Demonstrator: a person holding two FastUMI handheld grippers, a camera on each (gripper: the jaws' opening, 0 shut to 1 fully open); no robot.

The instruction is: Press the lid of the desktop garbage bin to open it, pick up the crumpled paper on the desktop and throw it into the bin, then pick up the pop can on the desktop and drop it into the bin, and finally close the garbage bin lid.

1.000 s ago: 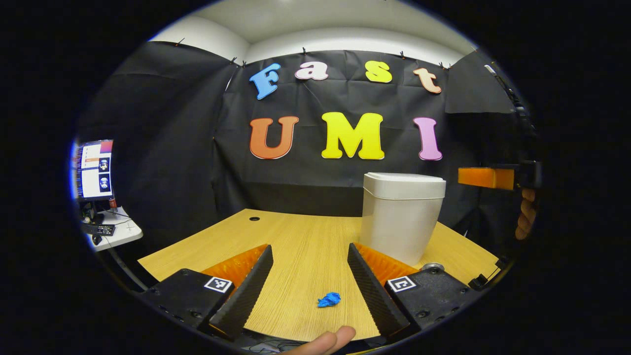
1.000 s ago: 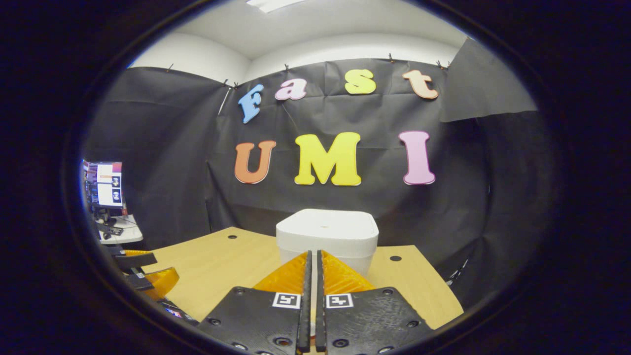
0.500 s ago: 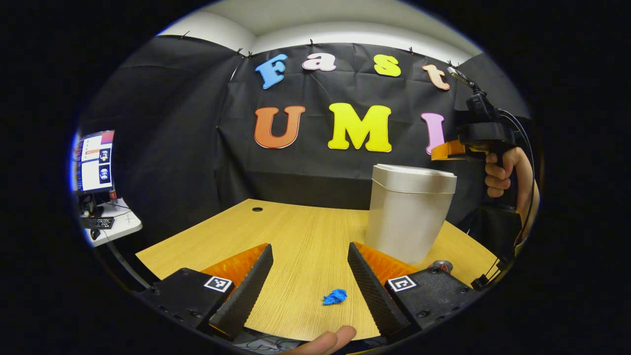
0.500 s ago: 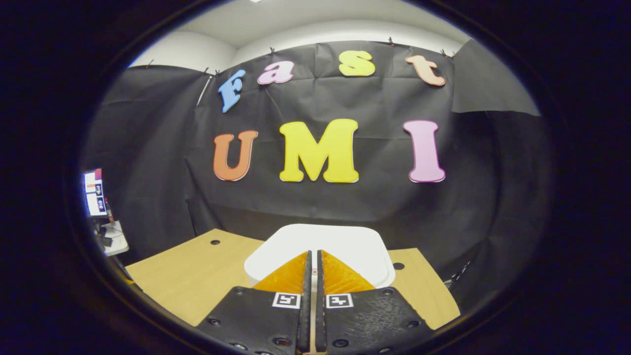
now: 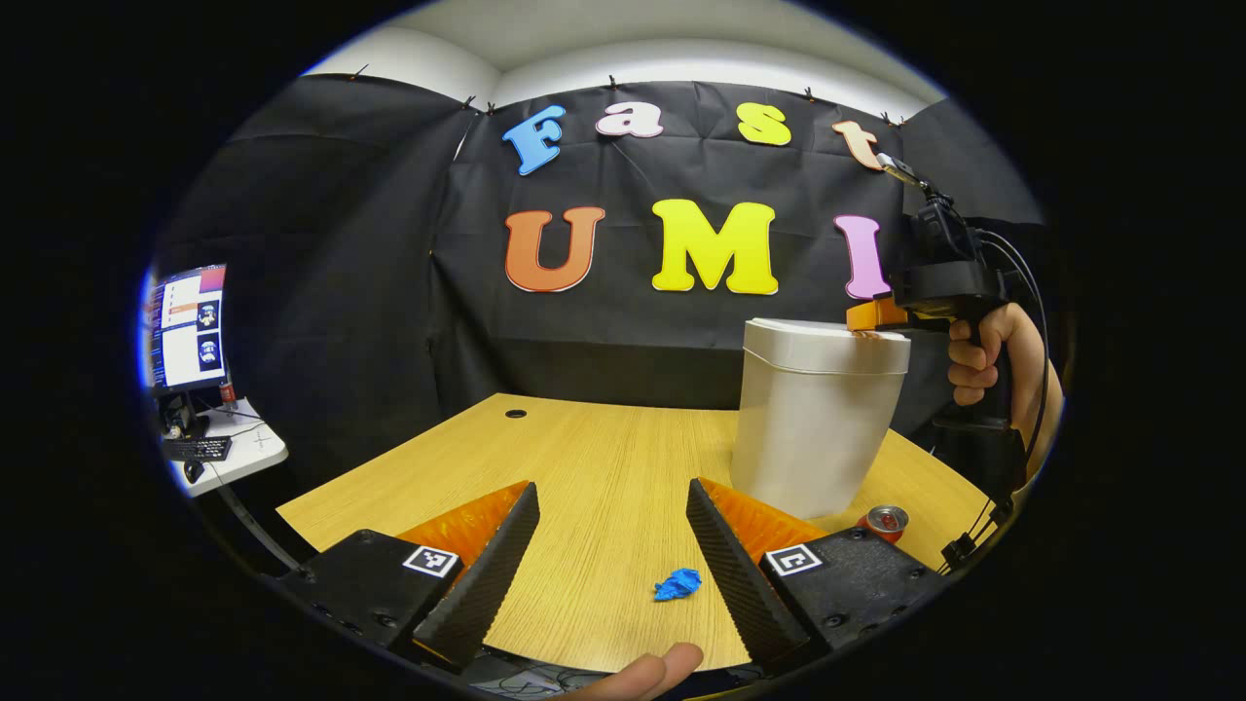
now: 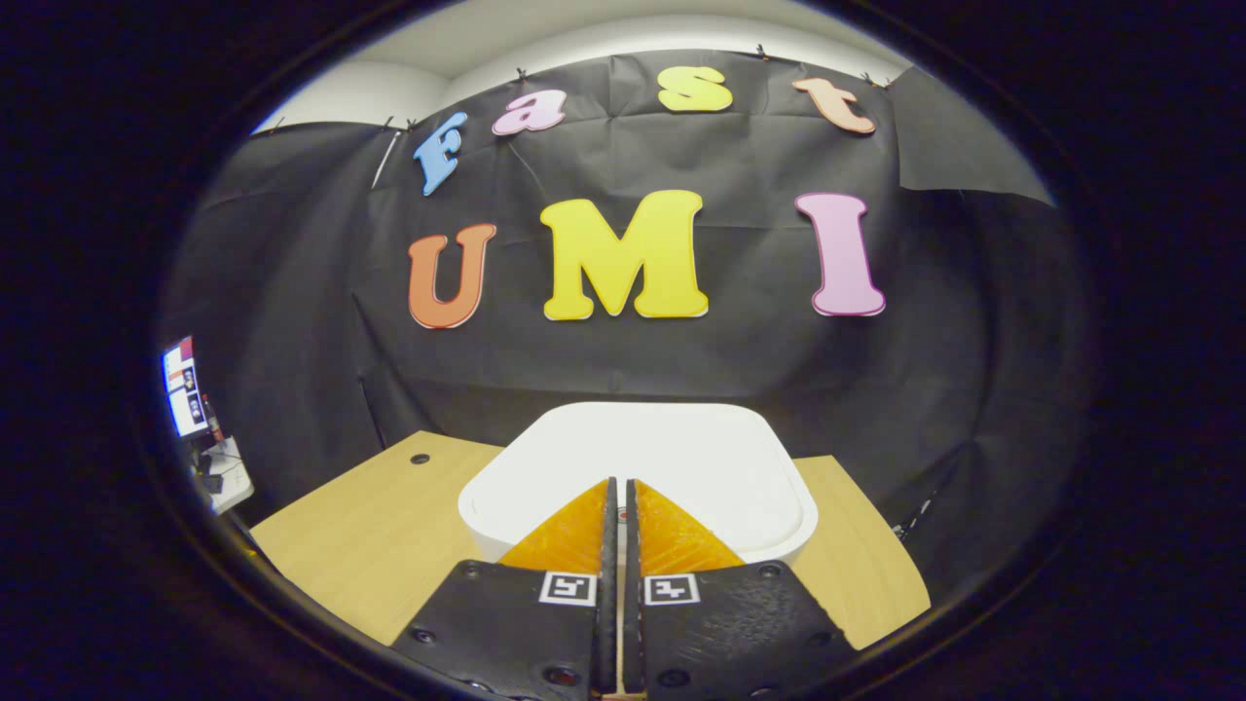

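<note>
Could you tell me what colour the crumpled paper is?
Blue; the crumpled paper shows best in the left gripper view.

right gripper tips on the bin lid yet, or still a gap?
Touching, it seems. In the left gripper view the right gripper meets the top of the bin lid with no gap visible; in its own view the fingers cover the contact spot.

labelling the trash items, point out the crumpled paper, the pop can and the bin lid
crumpled paper [image 5: 677,584], left gripper view, middle of the wad
pop can [image 5: 885,519], left gripper view, its top end
bin lid [image 6: 672,458], right gripper view, flat top
</note>
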